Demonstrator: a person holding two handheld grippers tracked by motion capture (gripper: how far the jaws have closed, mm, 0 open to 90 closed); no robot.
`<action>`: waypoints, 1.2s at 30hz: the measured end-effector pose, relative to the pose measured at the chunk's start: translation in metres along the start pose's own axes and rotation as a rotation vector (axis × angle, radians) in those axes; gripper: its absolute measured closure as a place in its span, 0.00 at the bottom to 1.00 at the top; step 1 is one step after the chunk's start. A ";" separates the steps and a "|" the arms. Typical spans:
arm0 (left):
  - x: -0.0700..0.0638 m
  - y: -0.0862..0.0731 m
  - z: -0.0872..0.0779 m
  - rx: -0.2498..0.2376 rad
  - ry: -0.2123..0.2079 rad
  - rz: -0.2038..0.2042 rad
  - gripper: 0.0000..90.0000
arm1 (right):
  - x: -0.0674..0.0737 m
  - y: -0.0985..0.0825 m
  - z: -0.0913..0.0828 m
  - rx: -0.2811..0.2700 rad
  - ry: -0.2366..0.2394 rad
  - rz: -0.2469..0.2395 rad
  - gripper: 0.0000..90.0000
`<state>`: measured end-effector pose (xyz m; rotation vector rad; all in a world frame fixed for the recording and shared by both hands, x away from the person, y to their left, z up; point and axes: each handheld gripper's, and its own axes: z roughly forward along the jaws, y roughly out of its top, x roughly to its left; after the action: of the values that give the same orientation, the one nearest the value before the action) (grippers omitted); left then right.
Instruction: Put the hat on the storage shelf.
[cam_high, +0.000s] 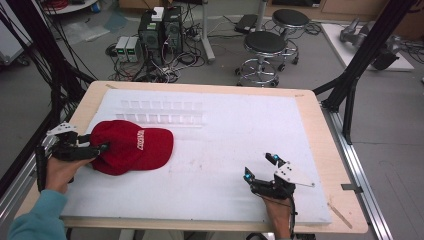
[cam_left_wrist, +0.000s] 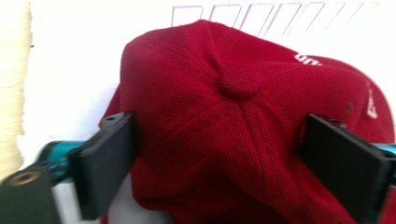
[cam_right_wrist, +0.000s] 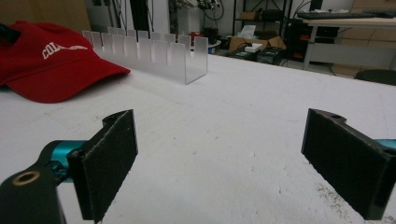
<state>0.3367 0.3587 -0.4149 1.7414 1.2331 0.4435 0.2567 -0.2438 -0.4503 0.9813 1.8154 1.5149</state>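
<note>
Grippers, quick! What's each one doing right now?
Left gripper: open, jaws either side of the red cap, not squeezing it.
Right gripper: open, holding nothing, over the white mat.

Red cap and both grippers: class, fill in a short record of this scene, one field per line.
cap: red cap with white lettering, lying on the white mat, left side
rack: clear slotted rack behind the cap, toward the far edge
left gripper: left gripper at the cap's rear edge, jaws open on either side of the crown
right gripper: right gripper low over bare mat at the near right, jaws wide open, holding nothing
contact: whether the left pads touch the cap is unclear
</note>
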 end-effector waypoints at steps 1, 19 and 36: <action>0.000 0.000 0.000 0.000 0.000 0.000 0.19 | 0.000 0.000 0.000 0.000 0.000 0.000 0.11; -0.009 0.003 -0.001 -0.058 -0.114 -0.018 0.81 | -0.001 0.000 0.001 0.005 0.001 0.000 0.11; -0.048 0.043 -0.012 -0.114 -0.222 0.150 0.94 | -0.001 0.000 0.001 0.006 -0.001 -0.003 0.11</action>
<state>0.3309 0.3194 -0.3631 1.7398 0.9079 0.3882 0.2579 -0.2439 -0.4502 0.9821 1.8208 1.5076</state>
